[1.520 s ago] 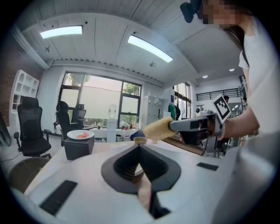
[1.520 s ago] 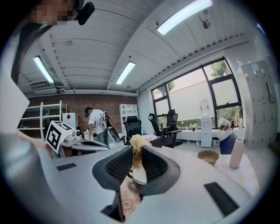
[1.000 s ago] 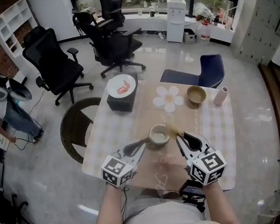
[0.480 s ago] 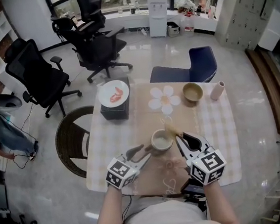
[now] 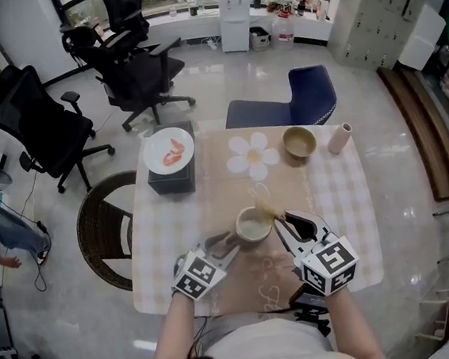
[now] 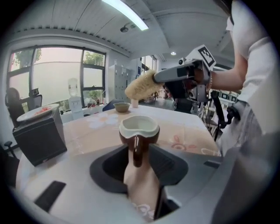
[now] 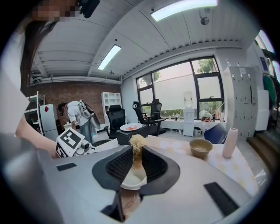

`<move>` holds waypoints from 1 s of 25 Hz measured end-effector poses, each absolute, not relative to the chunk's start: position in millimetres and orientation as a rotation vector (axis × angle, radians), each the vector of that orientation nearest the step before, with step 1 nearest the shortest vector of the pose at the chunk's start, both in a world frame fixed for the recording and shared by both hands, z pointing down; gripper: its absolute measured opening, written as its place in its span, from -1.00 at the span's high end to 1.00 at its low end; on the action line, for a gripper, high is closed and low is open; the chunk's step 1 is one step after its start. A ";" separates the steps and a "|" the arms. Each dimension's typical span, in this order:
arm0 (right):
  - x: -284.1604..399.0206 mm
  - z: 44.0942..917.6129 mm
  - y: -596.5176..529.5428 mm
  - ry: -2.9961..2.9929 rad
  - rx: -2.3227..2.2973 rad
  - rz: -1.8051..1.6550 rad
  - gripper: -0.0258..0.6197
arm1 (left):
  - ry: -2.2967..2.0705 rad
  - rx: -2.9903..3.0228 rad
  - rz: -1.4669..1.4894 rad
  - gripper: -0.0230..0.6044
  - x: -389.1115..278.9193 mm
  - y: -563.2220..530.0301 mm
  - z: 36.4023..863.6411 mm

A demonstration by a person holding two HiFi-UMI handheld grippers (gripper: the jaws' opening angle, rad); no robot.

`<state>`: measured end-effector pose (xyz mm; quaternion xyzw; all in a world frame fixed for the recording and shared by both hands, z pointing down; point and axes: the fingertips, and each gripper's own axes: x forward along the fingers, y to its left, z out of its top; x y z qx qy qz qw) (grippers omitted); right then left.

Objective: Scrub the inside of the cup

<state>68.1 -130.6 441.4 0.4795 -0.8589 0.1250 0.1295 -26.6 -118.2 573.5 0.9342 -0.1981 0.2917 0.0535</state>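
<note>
Cup (image 5: 253, 226) stands upright on the checked table (image 5: 338, 195) in the head view, just in front of the person. Its mouth faces up, its white inside looks empty, and its handle points back toward the left gripper (image 5: 225, 246). The right gripper (image 5: 286, 222) pinches a brush (image 5: 264, 202), whose long axis runs away from the person, with the fibrous tuft beside the cup's right rim. Further back are a tan bowl (image 5: 299, 141), a pale vase (image 5: 338, 138) and a plate (image 5: 169, 150) of something red on a black box (image 5: 169, 180).

In the left gripper view the brown handle (image 6: 137, 151) faces the camera and sits between the jaws. They have just been opening and stand spread on either side without pressing it. The brush's tuft (image 6: 141, 86) hangs above and beyond the cup, pointing left and clear of it.

The right gripper view shows the jaws pressed on the brush's pale stem, with the tuft (image 7: 137, 144) pointing up and forward. What the bowl (image 7: 201, 148) holds cannot be made out.
</note>
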 end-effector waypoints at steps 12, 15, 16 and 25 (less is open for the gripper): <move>67.8 448.0 -131.1 -2.509 1.182 0.362 0.71 | -0.673 2.867 1.030 0.70 -20.9 -122.8 585.2; 65.2 453.8 -128.9 -2.483 1.090 0.341 0.71 | -0.665 2.842 1.012 0.72 -20.7 -122.9 585.8; 63.6 456.3 -127.5 -2.473 1.048 0.337 0.72 | -0.661 2.837 1.012 0.73 -20.7 -122.9 586.1; 37.7 476.2 -124.5 -2.422 0.743 0.378 0.73 | -0.672 2.832 1.032 0.73 -20.4 -124.2 583.9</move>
